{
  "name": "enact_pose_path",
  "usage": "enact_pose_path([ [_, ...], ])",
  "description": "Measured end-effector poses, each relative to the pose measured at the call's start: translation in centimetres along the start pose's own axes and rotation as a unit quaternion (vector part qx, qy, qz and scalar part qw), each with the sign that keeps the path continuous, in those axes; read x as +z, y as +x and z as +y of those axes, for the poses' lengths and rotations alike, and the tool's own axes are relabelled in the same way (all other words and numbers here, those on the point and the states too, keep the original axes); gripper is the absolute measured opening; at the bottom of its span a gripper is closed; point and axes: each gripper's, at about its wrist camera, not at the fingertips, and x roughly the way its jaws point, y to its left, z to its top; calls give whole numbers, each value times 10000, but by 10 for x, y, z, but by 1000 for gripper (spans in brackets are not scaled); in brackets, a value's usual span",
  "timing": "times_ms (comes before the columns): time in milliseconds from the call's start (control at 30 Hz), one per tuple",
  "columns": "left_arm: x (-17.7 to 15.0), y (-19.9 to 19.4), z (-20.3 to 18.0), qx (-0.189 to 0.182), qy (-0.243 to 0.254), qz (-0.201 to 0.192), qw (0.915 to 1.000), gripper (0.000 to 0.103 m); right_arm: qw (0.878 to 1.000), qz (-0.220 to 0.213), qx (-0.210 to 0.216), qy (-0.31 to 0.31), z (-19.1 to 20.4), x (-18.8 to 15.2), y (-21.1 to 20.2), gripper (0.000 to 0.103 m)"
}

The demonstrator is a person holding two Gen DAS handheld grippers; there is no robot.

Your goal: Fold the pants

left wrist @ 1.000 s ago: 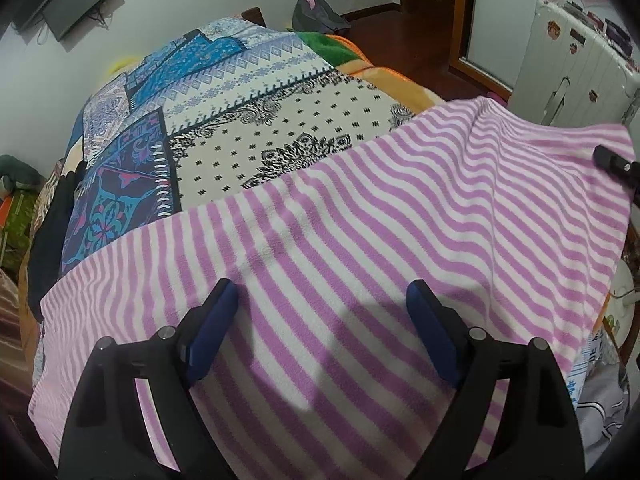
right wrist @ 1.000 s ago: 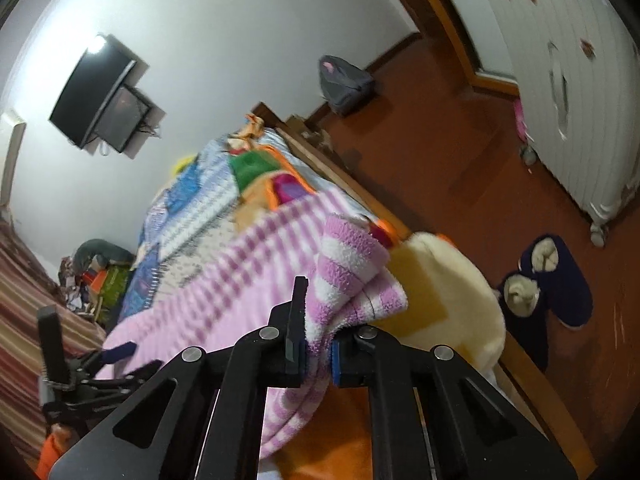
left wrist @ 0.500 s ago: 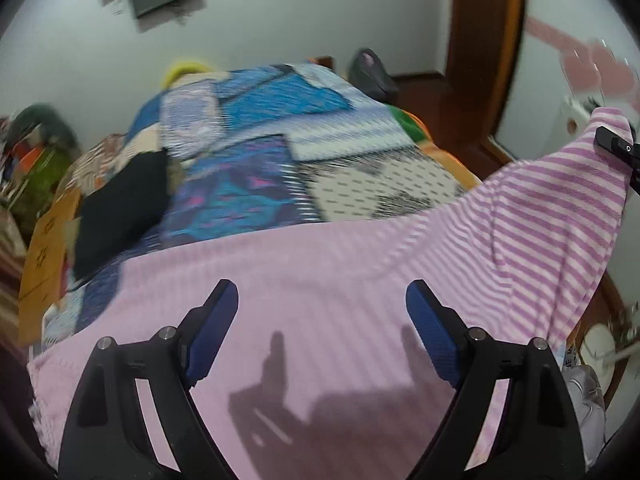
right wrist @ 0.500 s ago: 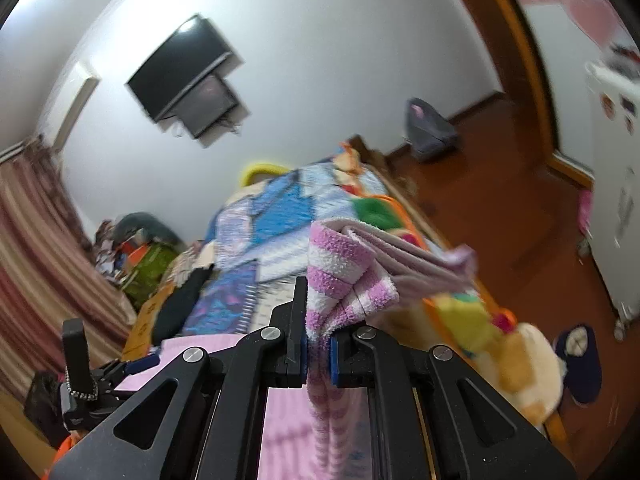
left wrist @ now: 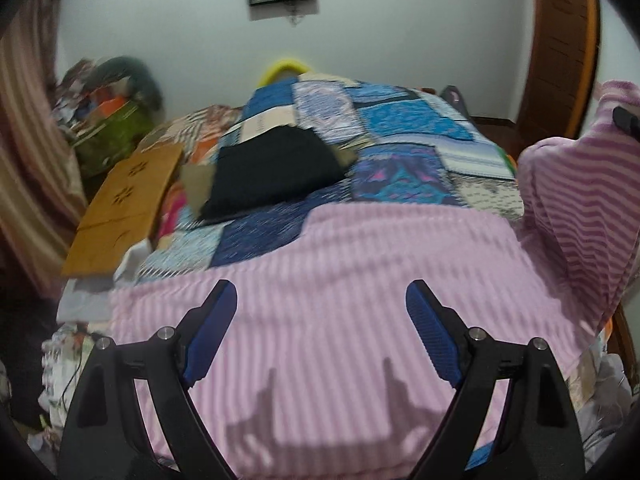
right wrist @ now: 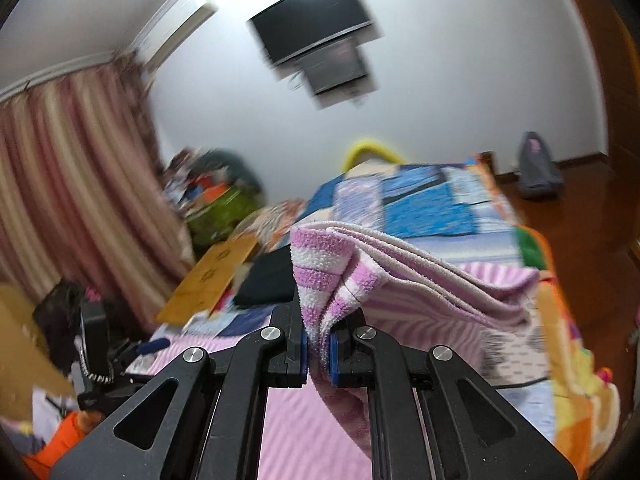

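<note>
Pink-and-white striped fleece pants (left wrist: 340,280) lie spread across the near end of the bed. Their right end (left wrist: 576,200) hangs lifted off the bed. My left gripper (left wrist: 322,304) hovers above the flat middle of the pants, jaws wide open, nothing between the blue pads. In the right wrist view my right gripper (right wrist: 319,342) is shut on a bunched edge of the pants (right wrist: 328,280), held up above the bed, with folded layers trailing off to the right. The left gripper (right wrist: 120,354) shows at the lower left of that view.
A patchwork quilt (left wrist: 400,148) covers the bed, with a folded black garment (left wrist: 276,168) and a wooden board (left wrist: 124,204) at its left. Clutter (left wrist: 108,120) piles against the striped curtain. A wall-mounted TV (right wrist: 316,36) hangs ahead; a grey backpack (right wrist: 536,168) sits on the wooden floor.
Both grippers rose and swung leftward to face the far wall. The right gripper lifted the gripped pants edge higher, so the right end now hangs raised. The left gripper stayed open.
</note>
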Motion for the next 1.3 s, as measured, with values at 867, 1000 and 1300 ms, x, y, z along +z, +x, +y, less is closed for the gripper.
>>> enact_pose_path([
  [867, -19, 29, 34, -290, -479, 466, 9973, 87, 9600, 2630, 807, -526, 60, -117, 125, 29],
  [1000, 3, 50, 8, -604, -337, 549, 9961, 87, 9725, 2181, 372, -725, 40, -103, 91, 36],
  [1300, 38, 128, -44, -945, -86, 1132, 9890, 85, 9789, 1850, -747, -440, -40, -93, 63, 37],
])
